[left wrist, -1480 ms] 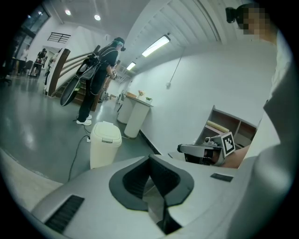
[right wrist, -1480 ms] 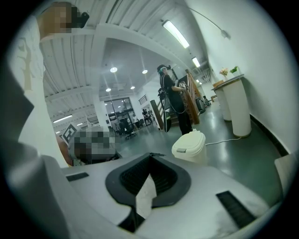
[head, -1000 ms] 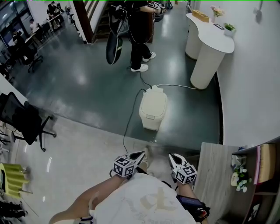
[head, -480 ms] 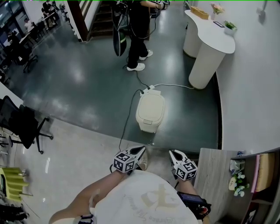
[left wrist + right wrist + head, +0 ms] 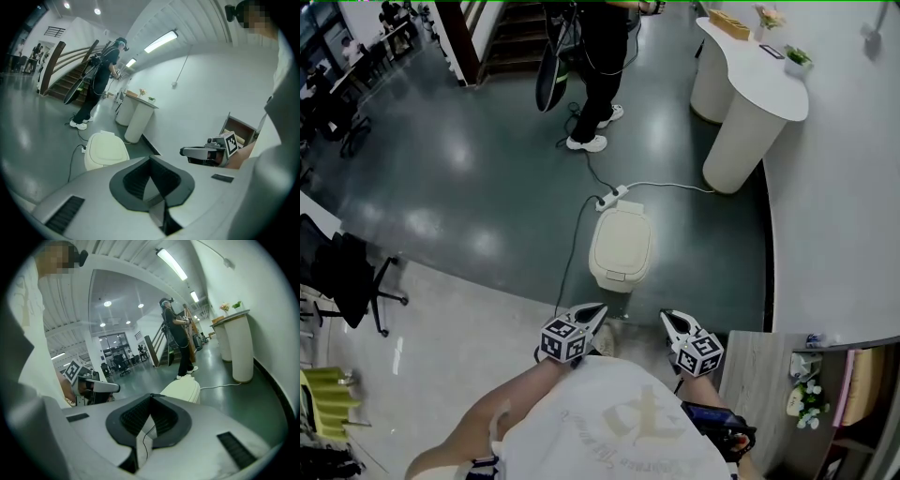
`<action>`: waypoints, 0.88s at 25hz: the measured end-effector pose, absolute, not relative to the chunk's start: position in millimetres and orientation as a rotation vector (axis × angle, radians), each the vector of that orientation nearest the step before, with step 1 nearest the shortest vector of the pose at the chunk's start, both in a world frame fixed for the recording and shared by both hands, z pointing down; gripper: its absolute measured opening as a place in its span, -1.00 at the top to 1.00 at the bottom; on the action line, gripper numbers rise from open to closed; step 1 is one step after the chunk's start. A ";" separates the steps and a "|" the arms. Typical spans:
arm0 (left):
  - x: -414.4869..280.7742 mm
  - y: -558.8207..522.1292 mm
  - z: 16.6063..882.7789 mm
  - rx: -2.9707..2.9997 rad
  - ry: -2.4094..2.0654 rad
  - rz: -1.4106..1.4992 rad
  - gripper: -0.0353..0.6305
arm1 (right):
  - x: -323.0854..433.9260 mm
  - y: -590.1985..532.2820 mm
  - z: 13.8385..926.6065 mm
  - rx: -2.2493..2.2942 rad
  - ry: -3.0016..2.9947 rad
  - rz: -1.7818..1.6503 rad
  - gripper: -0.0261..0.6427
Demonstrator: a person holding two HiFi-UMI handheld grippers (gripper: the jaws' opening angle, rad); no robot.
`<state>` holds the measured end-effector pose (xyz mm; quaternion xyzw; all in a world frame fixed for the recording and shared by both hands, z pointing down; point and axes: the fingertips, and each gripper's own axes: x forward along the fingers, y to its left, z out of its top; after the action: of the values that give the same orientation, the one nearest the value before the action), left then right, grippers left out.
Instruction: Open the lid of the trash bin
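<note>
A cream trash bin (image 5: 622, 248) with its lid down stands on the dark floor, just ahead of both grippers. My left gripper (image 5: 592, 311) and right gripper (image 5: 667, 319) are held side by side at waist height, short of the bin and not touching it. Both have their jaws closed to a point with nothing between them. The left gripper view shows the bin (image 5: 105, 149) past the shut left gripper (image 5: 151, 158), low and to the left. In the right gripper view, the bin's lid (image 5: 183, 390) rises just beyond the shut right gripper (image 5: 151, 395).
A power strip (image 5: 612, 198) with a cable lies right behind the bin. A person (image 5: 600, 66) stands farther back near a staircase. A white curved counter (image 5: 750, 103) is at the right, a wooden desk (image 5: 769, 375) at lower right, and an office chair (image 5: 347, 272) at the left.
I have stepped closer: the gap between the grippers and the bin has shrunk. Both grippers stay shut and side by side. The person at the back has shifted slightly.
</note>
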<state>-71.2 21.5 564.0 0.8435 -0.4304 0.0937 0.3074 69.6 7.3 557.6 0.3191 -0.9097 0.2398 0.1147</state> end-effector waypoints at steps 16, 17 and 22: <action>-114.2 -55.7 570.5 2.247 -1.098 0.243 0.85 | 30.1 -68.1 544.6 1.003 -2.642 0.661 0.91; -115.5 -57.6 571.6 2.245 -1.097 0.241 0.85 | 29.8 -69.7 545.5 1.006 -2.637 0.661 0.91; -122.2 -62.6 579.6 2.226 -1.100 0.240 0.85 | 26.4 -74.7 552.6 1.000 -2.617 0.661 0.91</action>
<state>-122.2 -62.6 579.6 0.8461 -0.4181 0.0913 0.3177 26.4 -74.7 552.6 0.3444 -0.9013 0.2278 0.1309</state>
